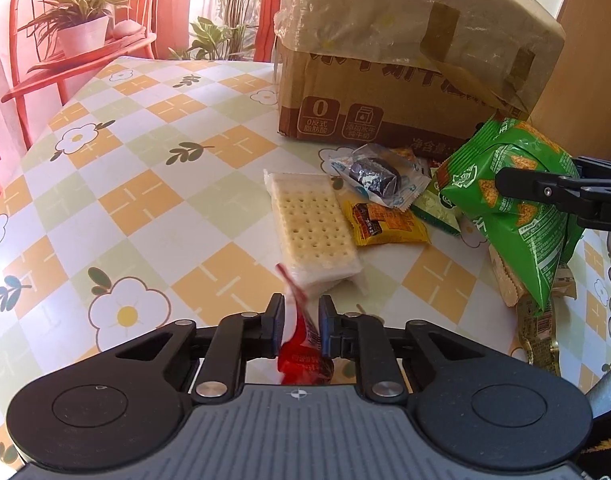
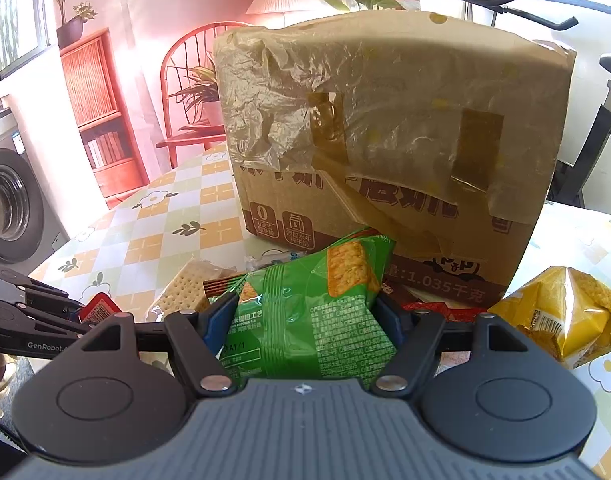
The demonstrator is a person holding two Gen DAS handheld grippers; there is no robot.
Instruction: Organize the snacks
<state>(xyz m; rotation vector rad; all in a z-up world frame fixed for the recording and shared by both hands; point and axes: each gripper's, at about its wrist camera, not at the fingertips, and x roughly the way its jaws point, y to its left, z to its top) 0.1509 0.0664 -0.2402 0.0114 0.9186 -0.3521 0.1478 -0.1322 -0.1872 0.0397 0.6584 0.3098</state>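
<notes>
Left tongs (image 1: 301, 322): jaws nearly closed, pinching a red snack packet (image 1: 303, 354). The packet hangs between the fingers, lifted off the tabletop (image 1: 145, 184); its top edge pokes up past the fingertips, the bulk sits below, close to the camera.

Right tongs (image 2: 311, 314): closed on a green chip bag (image 2: 305, 320), jaws pressed into both sides of it. The bag is held upright and fills the gap between the fingers, with its top edge just in front of the cardboard box (image 2: 385, 140). From the left wrist view, the same bag (image 1: 517, 208) is at far right with the right tongs' finger (image 1: 545, 188) clamped across it; the bag hangs above other packets there.

Rest of the pile on the tabletop, ahead of the left tongs:
- clear-wrapped cracker pack (image 1: 313, 228), just beyond the left fingertips, lying flat
- yellow packet (image 1: 385, 222), touching the crackers' right side
- clear wrapper with dark candy (image 1: 379, 178), overlapping the yellow packet's far edge
- small green packet (image 1: 433, 208), between the yellow one and the held bag

Yellow chip bag (image 2: 565, 316) sits on the tabletop right of the right tongs, near the box corner. A red wrapper (image 2: 441, 306) is partly hidden behind the right finger; can't tell what it is.

The box stands at the far edge of the pile, top covered in taped plastic film.
</notes>
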